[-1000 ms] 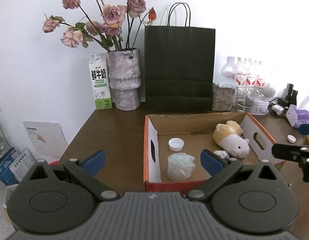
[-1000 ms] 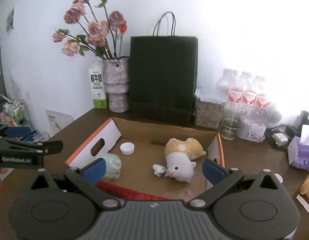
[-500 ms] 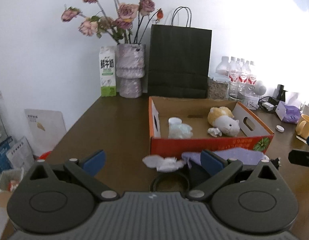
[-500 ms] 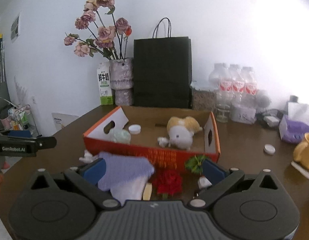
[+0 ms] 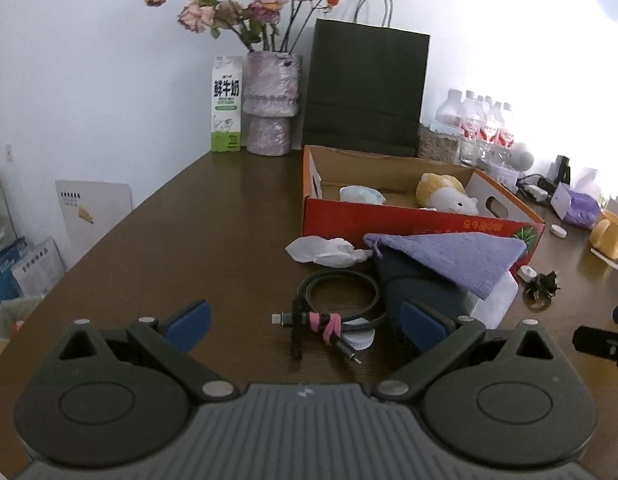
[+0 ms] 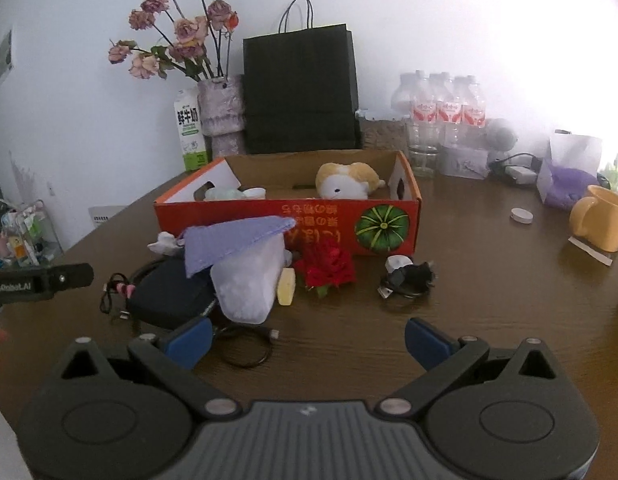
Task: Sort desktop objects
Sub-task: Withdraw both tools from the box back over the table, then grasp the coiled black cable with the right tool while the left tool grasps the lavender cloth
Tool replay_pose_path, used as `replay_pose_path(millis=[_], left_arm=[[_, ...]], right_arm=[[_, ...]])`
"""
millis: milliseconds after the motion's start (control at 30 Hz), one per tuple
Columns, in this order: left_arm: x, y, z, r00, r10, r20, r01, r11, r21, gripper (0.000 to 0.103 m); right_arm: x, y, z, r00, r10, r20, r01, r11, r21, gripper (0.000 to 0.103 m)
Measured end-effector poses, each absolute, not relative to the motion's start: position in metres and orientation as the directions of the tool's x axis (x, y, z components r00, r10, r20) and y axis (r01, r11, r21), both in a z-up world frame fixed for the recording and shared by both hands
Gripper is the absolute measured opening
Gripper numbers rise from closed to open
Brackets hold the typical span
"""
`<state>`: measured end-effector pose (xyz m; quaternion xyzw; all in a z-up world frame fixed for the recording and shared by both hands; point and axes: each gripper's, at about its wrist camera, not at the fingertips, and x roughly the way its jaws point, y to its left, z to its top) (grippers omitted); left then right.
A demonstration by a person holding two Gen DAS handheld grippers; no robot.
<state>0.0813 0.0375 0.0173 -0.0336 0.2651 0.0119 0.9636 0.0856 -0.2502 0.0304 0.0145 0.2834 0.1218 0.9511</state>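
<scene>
An orange cardboard box (image 5: 409, 222) (image 6: 269, 220) holds a plush hamster (image 5: 445, 196) (image 6: 345, 182) and some small items. In front of it lies a pile: a crumpled tissue (image 5: 325, 250), a purple cloth (image 5: 453, 256) (image 6: 233, 242) over a dark pouch (image 5: 413, 280) (image 6: 169, 296), a white frosted container (image 6: 249, 284), a red flower (image 6: 327, 266), and a coiled cable with a pink tie (image 5: 337, 304). My left gripper (image 5: 305, 322) is open just short of that cable. My right gripper (image 6: 307, 340) is open over bare table, with a black cable loop (image 6: 245, 346) by its left finger.
A black plug with cord (image 6: 409, 278), a white cap (image 6: 521, 215) and a yellow mug (image 6: 599, 218) lie to the right. At the back stand a milk carton (image 5: 227, 110), a flower vase (image 5: 271, 104), a black paper bag (image 5: 367, 88) and water bottles (image 6: 449, 110).
Both grippers have drawn back from over the box towards the near side of the table. The pile in front of the box has come into view. Both stay open.
</scene>
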Motion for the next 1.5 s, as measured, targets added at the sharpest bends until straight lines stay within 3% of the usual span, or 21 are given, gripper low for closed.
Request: replay_pose_path(millis=[1067, 1500], left_arm=[[0.153, -0.063, 0.026, 0.815, -0.106, -0.570, 0.121, 0.993, -0.010, 0.103], [0.211, -0.081, 0.019, 0.752, -0.048, -0.657, 0.032, 0.999, -0.036, 0.103]], right_arm=[[0.150, -0.295, 0.015, 0.786, 0.171, -0.595, -0.190, 0.981, 0.031, 0.103], [0.221, -0.303, -0.003, 0.720, 0.220, -0.659, -0.251, 0.967, 0.048, 0.102]])
